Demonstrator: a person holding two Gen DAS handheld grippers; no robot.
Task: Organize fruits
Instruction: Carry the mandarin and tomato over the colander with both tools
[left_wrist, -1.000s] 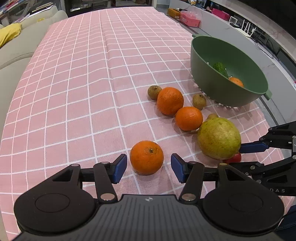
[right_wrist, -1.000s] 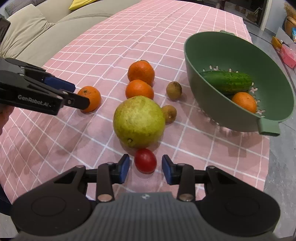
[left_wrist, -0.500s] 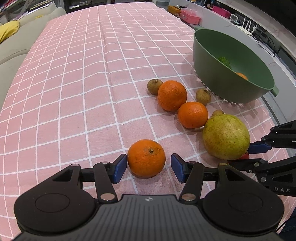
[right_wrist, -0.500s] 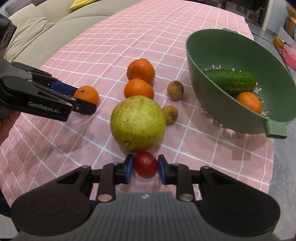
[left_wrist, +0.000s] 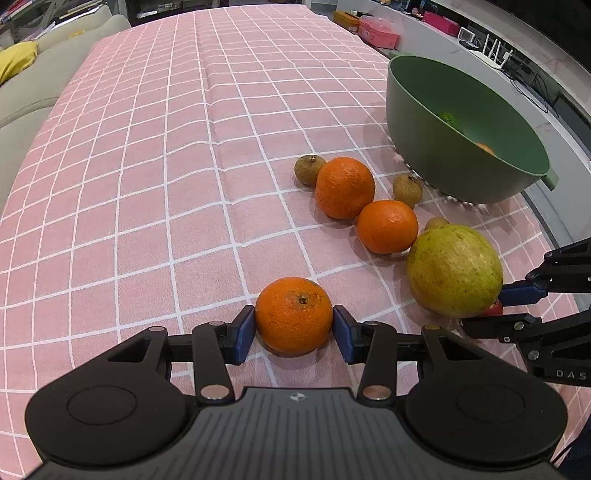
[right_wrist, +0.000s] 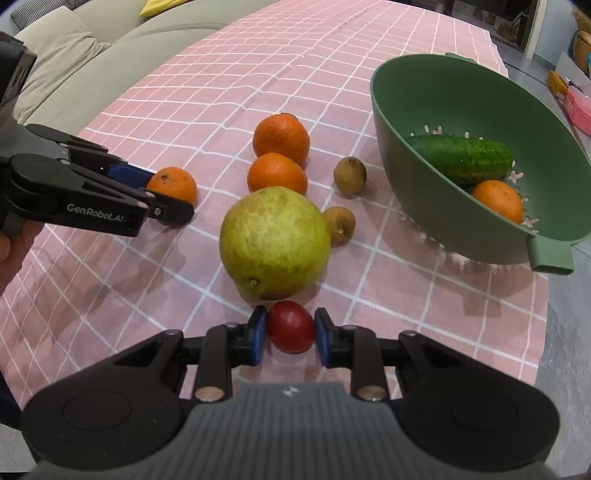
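Both hand-held grippers have closed: left (left_wrist: 294, 329) on orange (left_wrist: 294, 315), right (right_wrist: 290, 336) on tomato (right_wrist: 291, 326).

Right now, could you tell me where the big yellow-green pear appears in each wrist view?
Left wrist view: the pear sits at right of centre, beside the right gripper.
Right wrist view: the pear sits at centre, just beyond the red tomato.
Shared landmark: the green colander, beyond the pear on the right.

Both views sit low behind own tongs, close over tabletop (left_wrist: 155, 155), facing forward; shared: pomelo (left_wrist: 454, 271) (right_wrist: 275, 242), green bowl (left_wrist: 413, 122) (right_wrist: 436, 96).
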